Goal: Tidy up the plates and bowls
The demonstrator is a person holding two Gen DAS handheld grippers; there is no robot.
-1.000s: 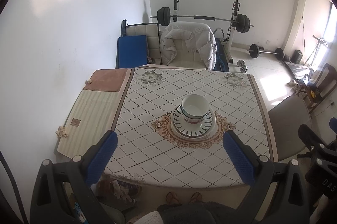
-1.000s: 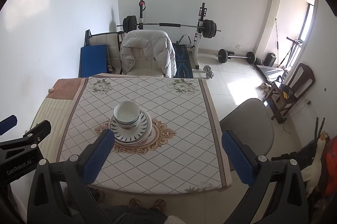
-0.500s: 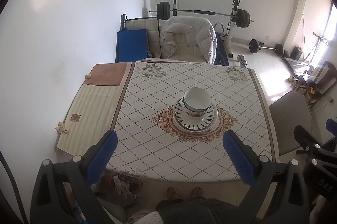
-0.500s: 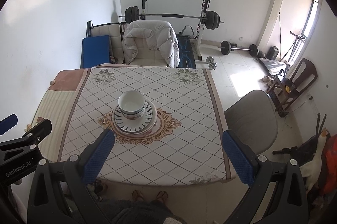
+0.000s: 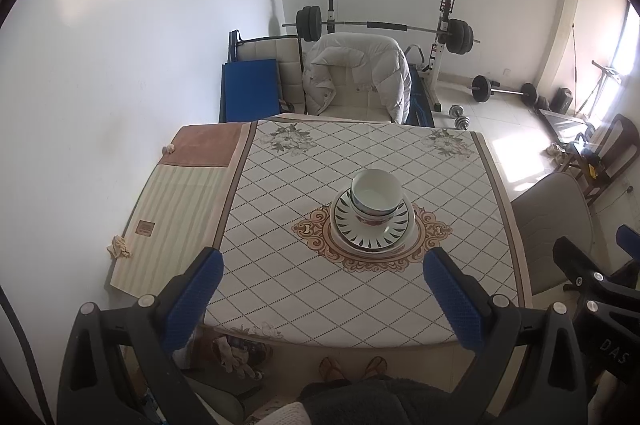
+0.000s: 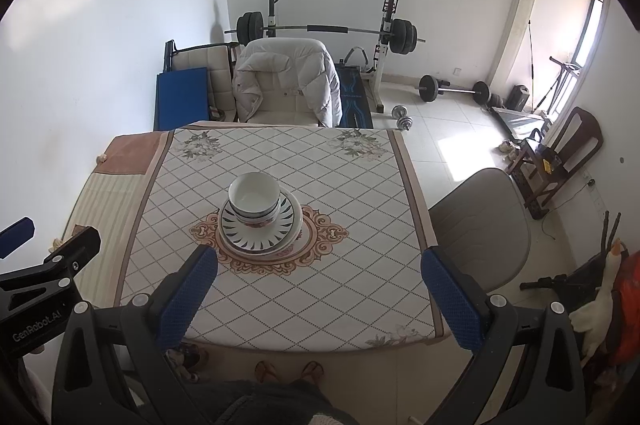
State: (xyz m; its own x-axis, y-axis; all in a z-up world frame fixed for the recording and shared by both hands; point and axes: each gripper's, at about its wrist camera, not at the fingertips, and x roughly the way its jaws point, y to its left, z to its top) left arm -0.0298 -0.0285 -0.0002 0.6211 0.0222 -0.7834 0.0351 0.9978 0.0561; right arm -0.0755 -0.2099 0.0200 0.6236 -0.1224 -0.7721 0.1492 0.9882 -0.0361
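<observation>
Both tools (image 5: 320, 289) (image 6: 319, 285) higher, farther back from stacked bowls (image 5: 376, 193)

Left claw (image 5: 320, 281) spread wide, right claw (image 6: 318, 279) likewise, both empty

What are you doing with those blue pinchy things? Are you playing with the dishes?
Nobody is touching the dishes right now. The bowls sit nested inside each other on top of the plates, all in one pile in the middle of the table. The left gripper and the right gripper are both open and empty, held up above the near edge of the table, apart from the pile.
</observation>
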